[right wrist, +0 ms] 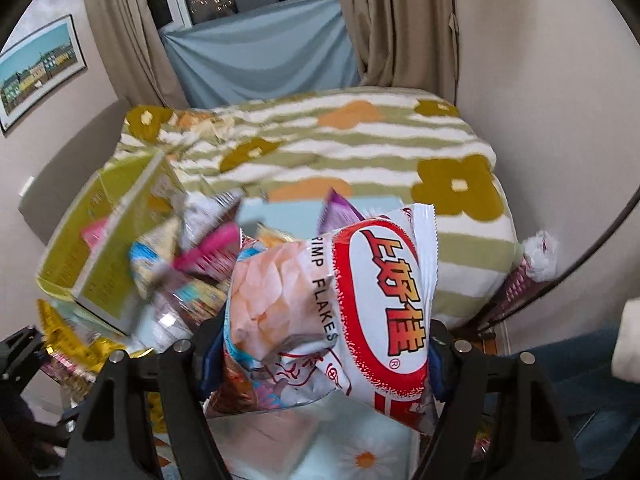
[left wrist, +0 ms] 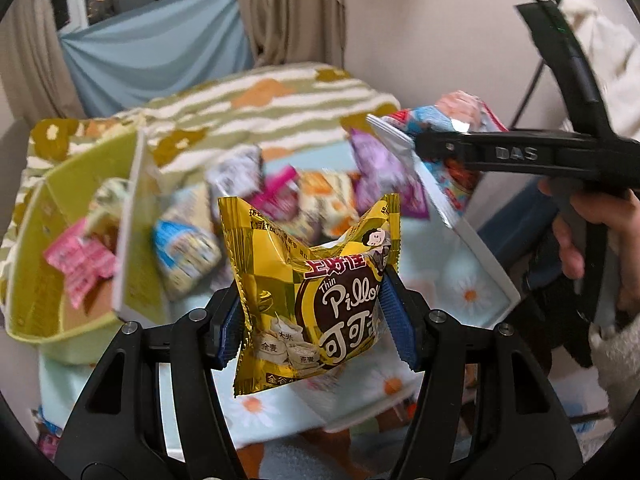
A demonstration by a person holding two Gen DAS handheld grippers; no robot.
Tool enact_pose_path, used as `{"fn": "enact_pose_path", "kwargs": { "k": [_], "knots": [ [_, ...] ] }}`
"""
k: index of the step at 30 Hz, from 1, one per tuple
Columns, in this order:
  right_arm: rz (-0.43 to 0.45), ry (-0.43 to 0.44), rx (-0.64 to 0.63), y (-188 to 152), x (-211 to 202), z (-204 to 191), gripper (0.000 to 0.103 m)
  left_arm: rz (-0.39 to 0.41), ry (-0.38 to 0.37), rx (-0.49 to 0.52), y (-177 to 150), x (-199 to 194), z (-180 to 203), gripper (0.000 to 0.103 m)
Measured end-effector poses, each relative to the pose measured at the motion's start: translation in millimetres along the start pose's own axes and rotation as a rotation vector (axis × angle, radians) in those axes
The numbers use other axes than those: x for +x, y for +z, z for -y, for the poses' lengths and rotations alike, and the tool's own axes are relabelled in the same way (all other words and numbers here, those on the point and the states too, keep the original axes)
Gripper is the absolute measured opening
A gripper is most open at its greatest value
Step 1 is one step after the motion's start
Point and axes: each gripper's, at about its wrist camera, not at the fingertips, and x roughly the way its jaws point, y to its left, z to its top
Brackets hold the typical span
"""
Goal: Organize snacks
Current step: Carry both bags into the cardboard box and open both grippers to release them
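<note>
The gold Pillow cocoa packet (left wrist: 316, 300) sits pinched between the blue pads (left wrist: 394, 320) of the left gripper (left wrist: 312, 316), crumpled at the waist and hanging in the air over the daisy-print cloth (left wrist: 468, 292). Over on the other side, the right gripper (right wrist: 320, 344) is clamped on a white and red shrimp flakes bag (right wrist: 340, 304), also lifted clear, with the pile of loose snacks (right wrist: 192, 264) behind it and to the left. So both tools are loaded, jaws narrowed on soft bags.

Looks like the person is mid-carry, probably headed for the green box (left wrist: 76, 248), which sits to the left of the pile, tilted in this view, with a pink packet (left wrist: 80, 264) already inside. Best guess at doing it well: take one bag in at a time so the two grippers don't bump over the opening, come in above the rim, not across the white flap (left wrist: 132, 224), and let go low so the bag doesn't bounce out. The gold packet is held near its middle, so it may swing a bit. No need to squeeze harder, since chips crush easily.

The striped flower blanket (right wrist: 360, 148) lies further back.
</note>
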Motion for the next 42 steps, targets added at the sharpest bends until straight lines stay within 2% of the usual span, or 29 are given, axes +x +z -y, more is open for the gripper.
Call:
{"fn": "enact_pose_path", "kwargs": {
  "k": [8, 12, 16, 19, 24, 27, 32, 34, 35, 36, 38, 42],
  "knots": [
    [0.081, 0.069, -0.052, 47.6, -16.2, -78.5, 0.072, 0.081, 0.055, -0.059, 31.2, -25.6, -85.2, 0.06],
    [0.099, 0.119, -0.066, 72.8, -6.0, -127.1, 0.072, 0.101, 0.087, -0.104, 40.4, -33.0, -140.3, 0.06],
    [0.094, 0.164, -0.094, 92.8, 15.2, -182.2, 0.072, 0.089, 0.134, -0.159, 42.0, -32.8, -204.2, 0.06],
    [0.069, 0.2, -0.111, 101.6, 35.9, -224.3, 0.072, 0.061, 0.155, -0.204, 37.4, -28.2, -251.9, 0.06],
    [0.021, 0.231, -0.124, 104.3, 64.7, -272.3, 0.072, -0.019, 0.134, -0.273, 20.8, -9.2, -318.7, 0.06],
    [-0.014, 0.231, -0.112, 100.7, 81.8, -293.2, 0.072, -0.07, 0.102, -0.285, 10.5, 6.9, -337.5, 0.06],
    [-0.074, 0.213, -0.088, 90.0, 105.4, -307.5, 0.072, -0.142, 0.056, -0.286, -7.2, 30.3, -347.3, 0.06],
    [-0.095, 0.203, -0.079, 86.2, 111.6, -309.5, 0.072, -0.163, 0.046, -0.289, -11.9, 34.8, -346.8, 0.069],
    [-0.105, 0.199, -0.079, 84.5, 113.4, -310.2, 0.072, -0.167, 0.044, -0.29, -13.7, 34.1, -344.5, 0.089],
    [-0.112, 0.193, -0.081, 83.0, 114.2, -310.5, 0.072, -0.157, 0.056, -0.296, -15.4, 32.4, -345.2, 0.103],
    [-0.127, 0.179, -0.094, 81.7, 117.6, -311.5, 0.072, -0.126, 0.059, -0.304, -16.9, 25.7, -346.9, 0.103],
    [-0.142, 0.175, -0.101, 77.6, 121.4, -311.3, 0.073, -0.145, 0.092, -0.299, -19.0, 21.4, -345.9, 0.103]
  ]
}}
